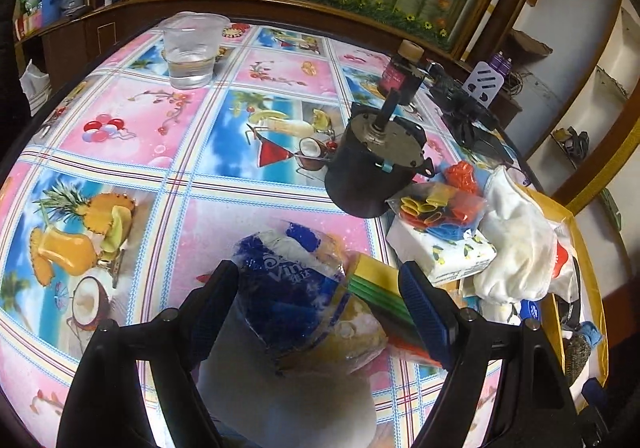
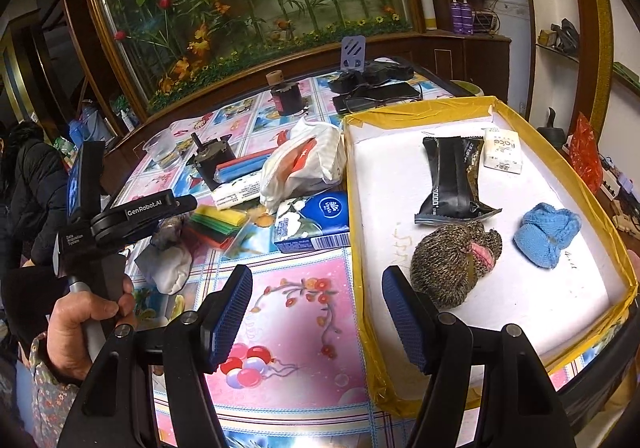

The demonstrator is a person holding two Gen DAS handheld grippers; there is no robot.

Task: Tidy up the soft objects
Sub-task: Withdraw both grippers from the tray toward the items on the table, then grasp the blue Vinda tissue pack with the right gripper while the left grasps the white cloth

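The yellow-taped tray point(image 2: 624, 276) already holds four things: a black wrapper point(image 2: 452, 175), a speckled knit piece point(image 2: 448, 260), a blue knit bootie point(image 2: 546, 234) and a small tissue pack point(image 2: 503, 149). More waits in the pile beside it. The left gripper point(image 1: 320, 292) straddles a crinkly blue bag point(image 1: 288, 280), pads apparently not yet pressing; the right gripper point(image 2: 316, 312) hangs spread, empty.

Soft things, part sorted into my tray, part still heaped on the worktop.

In the yellow-taped tray point(image 2: 624, 280) lie a brown speckled knitted hat point(image 2: 448, 268), a blue knitted bootie point(image 2: 546, 234), a black snack packet point(image 2: 454, 177) and a white tissue pack point(image 2: 503, 149). Beside it on the worktop point(image 2: 296, 312): blue tissue pack point(image 2: 316, 219), crumpled white bag point(image 2: 308, 163), coloured foam sheets point(image 2: 216, 226), and a blue-and-clear bag point(image 1: 288, 280).
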